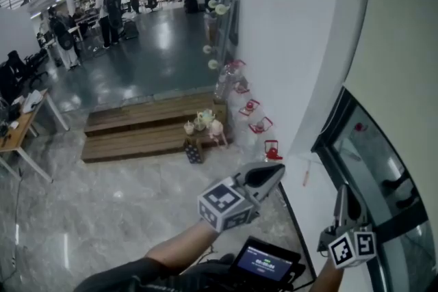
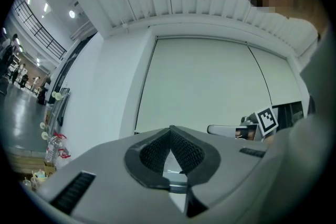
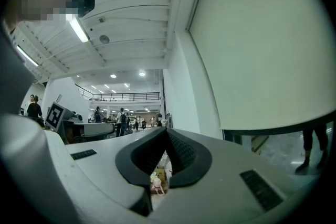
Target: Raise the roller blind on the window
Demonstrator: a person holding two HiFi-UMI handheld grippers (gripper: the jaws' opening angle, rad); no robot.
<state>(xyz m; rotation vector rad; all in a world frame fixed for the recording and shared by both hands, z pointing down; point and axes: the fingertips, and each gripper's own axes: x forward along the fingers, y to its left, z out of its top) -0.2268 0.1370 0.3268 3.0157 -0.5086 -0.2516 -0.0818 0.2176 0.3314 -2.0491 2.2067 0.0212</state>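
The pale roller blind [image 1: 404,44] covers the upper part of the dark-framed window [image 1: 383,167] at the right; glass shows below its bottom edge [image 3: 273,126]. My left gripper [image 1: 276,173] is held out in front of the white wall, left of the window, its jaws shut on nothing. My right gripper [image 1: 342,196] is low beside the window frame, also shut and empty. In the left gripper view, past the gripper [image 2: 170,128], the blind [image 2: 205,86] fills the frame ahead and the right gripper [image 2: 228,129] shows at the right. The right gripper view looks past the gripper [image 3: 167,130] along the wall, with the blind [image 3: 262,44] at the right.
A white wall [image 1: 274,24] runs left of the window. At its foot stand red-capped bottles [image 1: 250,108] and small cups [image 1: 202,122] on wooden steps [image 1: 144,126]. A desk [image 1: 20,130] is at the left, people [image 1: 106,10] stand far back, and a screen device [image 1: 263,262] hangs at my chest.
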